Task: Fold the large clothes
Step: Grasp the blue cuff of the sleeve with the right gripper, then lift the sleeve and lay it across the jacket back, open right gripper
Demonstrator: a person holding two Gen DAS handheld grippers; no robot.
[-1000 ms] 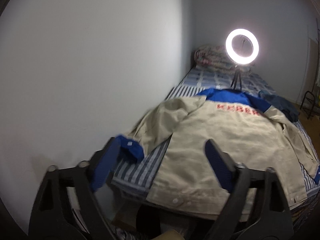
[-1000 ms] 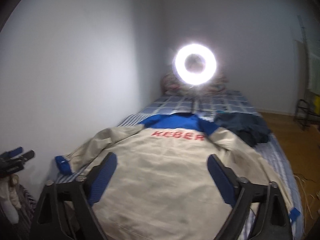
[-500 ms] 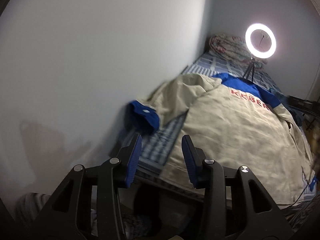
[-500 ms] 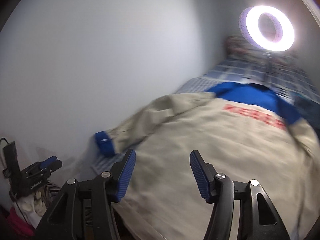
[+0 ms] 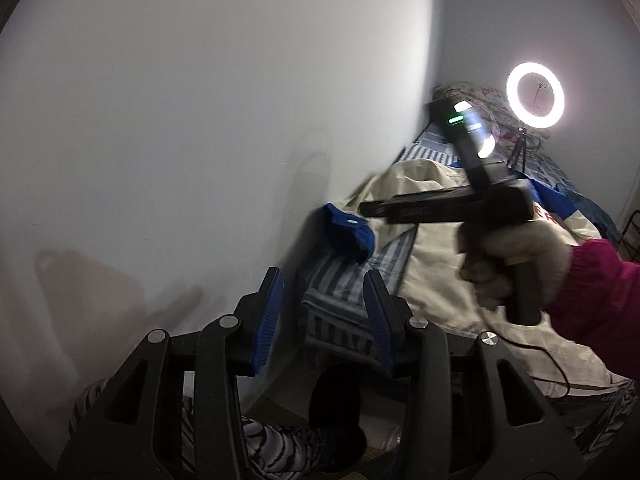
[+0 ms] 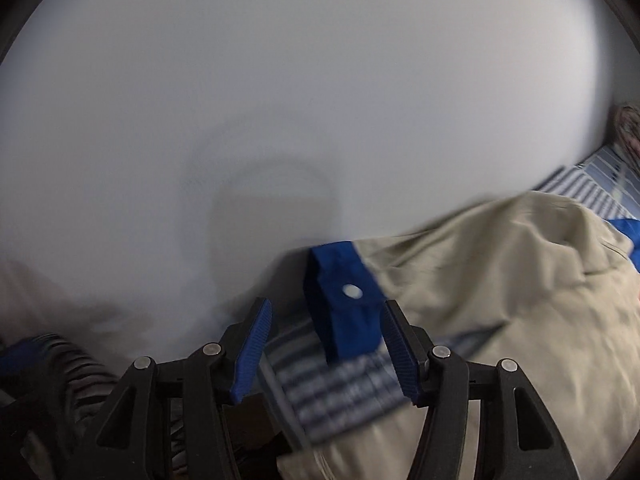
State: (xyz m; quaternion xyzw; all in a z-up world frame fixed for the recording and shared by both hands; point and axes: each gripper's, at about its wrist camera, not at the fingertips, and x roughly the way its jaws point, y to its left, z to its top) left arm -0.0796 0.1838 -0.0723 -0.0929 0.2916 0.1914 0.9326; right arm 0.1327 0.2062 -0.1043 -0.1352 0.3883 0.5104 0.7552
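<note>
Nearest, left wrist view: left gripper (image 5: 325, 320) with jaws partly apart and nothing between them, only the striped sheet at the corner of the bed (image 5: 340, 300) beyond. Right wrist view: right gripper (image 6: 326, 354) likewise partly apart, empty; the blue cuff (image 6: 344, 300) of the near sleeve sits just ahead, framed between the jaws but not pinched.

Next out: the beige jacket (image 5: 436, 272) lies spread back-up on the bed, sleeve thrown out toward the wall (image 5: 200, 120), cuff lying on the sheet by the bed's edge. A gloved hand (image 5: 512, 264) in a magenta sleeve carries the right gripper across the left view, above the jacket.

Far: ring light (image 5: 535, 95) on its stand at the head of the bed, bundled bedding behind it.

Progress, as a judgement: no fold made. The jacket is laid out flat, nothing tucked in. Both sleeves, the body folds, all remain. First grasp appears aimed at the near cuff.

Against a second earlier: both pairs of jaws stood wider then and have narrowed. The right gripper looked squarely down the jacket's back; it has swung toward the wall side and dropped onto the cuff. The left view has shifted the same way, and the right hand has newly entered it.
</note>
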